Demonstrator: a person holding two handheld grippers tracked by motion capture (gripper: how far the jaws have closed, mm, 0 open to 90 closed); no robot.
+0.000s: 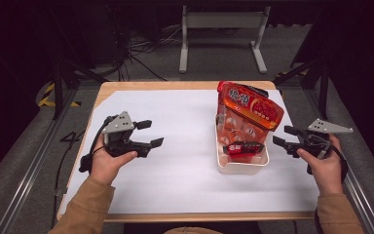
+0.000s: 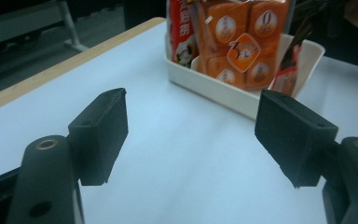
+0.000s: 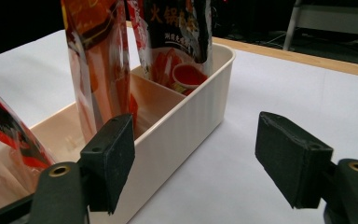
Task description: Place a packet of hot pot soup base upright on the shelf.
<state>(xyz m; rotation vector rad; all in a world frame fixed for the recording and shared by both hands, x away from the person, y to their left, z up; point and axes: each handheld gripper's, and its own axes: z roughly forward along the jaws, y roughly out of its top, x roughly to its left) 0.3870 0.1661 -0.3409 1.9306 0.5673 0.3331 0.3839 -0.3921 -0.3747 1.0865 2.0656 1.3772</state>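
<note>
A cream plastic bin (image 1: pixel 241 165) stands right of centre on the white table sheet, holding several red and orange snack bags (image 1: pixel 250 106) upright. The same bin (image 2: pixel 223 91) with orange packets (image 2: pixel 244 39) lies ahead in the left gripper view. In the right gripper view the bin's wall (image 3: pixel 186 119) is close by, a red bag (image 3: pixel 100 56) standing inside. My left gripper (image 1: pixel 149 133) hovers open over the sheet's left side, far from the bin. My right gripper (image 1: pixel 285 135) is open just right of the bin, jaws pointing at it. Both are empty (image 2: pixel 189 135) (image 3: pixel 196 158).
The wooden table edge (image 1: pixel 175 85) frames the white sheet (image 1: pixel 175 170). Beyond it stand a grey metal stand (image 1: pixel 221 29) and floor cables (image 1: pixel 141 48). Dark rails run along both sides of the table.
</note>
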